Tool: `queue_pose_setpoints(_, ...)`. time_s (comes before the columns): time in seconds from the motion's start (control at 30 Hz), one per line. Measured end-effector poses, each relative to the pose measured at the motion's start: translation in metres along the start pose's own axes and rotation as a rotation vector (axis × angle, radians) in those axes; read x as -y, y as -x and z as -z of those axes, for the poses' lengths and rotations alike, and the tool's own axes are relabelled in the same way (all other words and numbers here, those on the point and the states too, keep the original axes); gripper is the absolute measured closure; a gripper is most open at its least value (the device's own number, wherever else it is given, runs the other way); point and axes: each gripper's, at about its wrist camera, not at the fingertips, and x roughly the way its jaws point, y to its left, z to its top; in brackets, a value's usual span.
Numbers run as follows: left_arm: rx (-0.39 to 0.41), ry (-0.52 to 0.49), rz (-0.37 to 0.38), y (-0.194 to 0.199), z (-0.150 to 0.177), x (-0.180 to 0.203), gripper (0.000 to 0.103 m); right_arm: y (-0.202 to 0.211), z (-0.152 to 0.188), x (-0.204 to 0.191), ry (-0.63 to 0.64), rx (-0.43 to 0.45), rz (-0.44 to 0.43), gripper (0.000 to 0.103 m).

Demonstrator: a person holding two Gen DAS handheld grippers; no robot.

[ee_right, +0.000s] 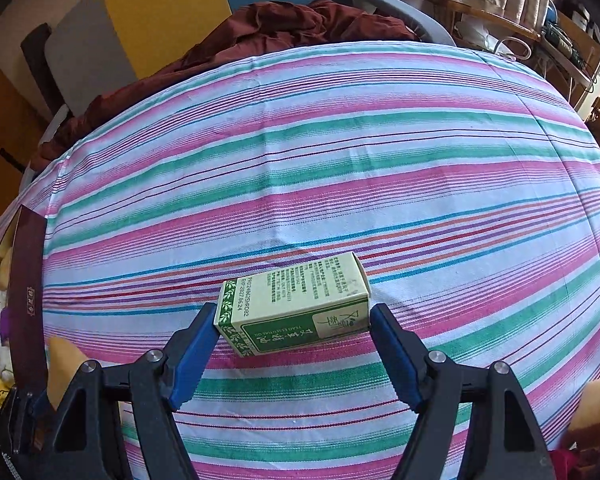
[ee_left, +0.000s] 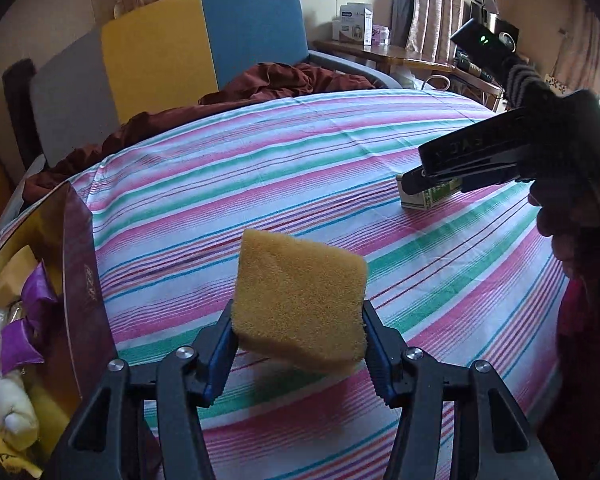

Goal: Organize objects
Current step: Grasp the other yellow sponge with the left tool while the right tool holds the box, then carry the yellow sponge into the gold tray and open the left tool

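Note:
My left gripper (ee_left: pixel 298 309) is shut on a yellow sponge (ee_left: pixel 300 300), which hangs tilted above the striped tablecloth (ee_left: pixel 228 184). A small green and cream carton (ee_right: pixel 296 304) lies lengthwise between the blue pads of my right gripper (ee_right: pixel 294 311). Both pads touch the carton's ends. In the left wrist view the right gripper (ee_left: pixel 414 184) reaches in from the right over that carton (ee_left: pixel 420 198), low at the cloth. I cannot tell whether the carton is lifted off the cloth.
A dark maroon box (ee_left: pixel 80 272) stands open at the table's left edge, with purple wrappers and pale items inside. It also shows in the right wrist view, as the maroon box (ee_right: pixel 26 280). Behind the table are a grey, yellow and blue chair (ee_left: pixel 204 48), rumpled brown cloth (ee_left: pixel 284 80) and a wooden side table (ee_left: pixel 380 54).

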Motion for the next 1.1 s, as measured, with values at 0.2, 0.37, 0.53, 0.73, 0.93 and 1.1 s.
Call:
queue_pose_setpoints(0.2,0.060,0.010,-0.003,0.032,0.000,-0.008,0.045,0.003,0.004,-0.001,0.011,0.006,0.014,0.026)
queue_pose_setpoints(0.37,0.093,0.030,-0.019,0.053,0.004,-0.017,0.045,-0.004,0.004,-0.006,0.022,-0.015,0.051,0.028)
queue_pose_setpoints(0.53,0.108,0.066,-0.026,0.064,0.009,-0.032,0.045,-0.007,0.006,-0.009,0.040,-0.038,0.091,0.029)
queue_pose_setpoints(0.73,0.125,0.097,-0.036,0.074,0.016,-0.046,0.045,-0.004,0.007,-0.011,0.042,-0.035,0.101,0.029)
queue_pose_setpoints(0.93,0.123,0.122,-0.047,0.077,0.021,-0.059,0.045,0.000,0.009,-0.009,0.030,-0.033,0.110,0.029)
queue_pose_setpoints(1.1,0.144,0.173,-0.054,0.091,0.026,-0.079,0.045,0.003,0.010,-0.009,0.028,-0.031,0.116,0.029)
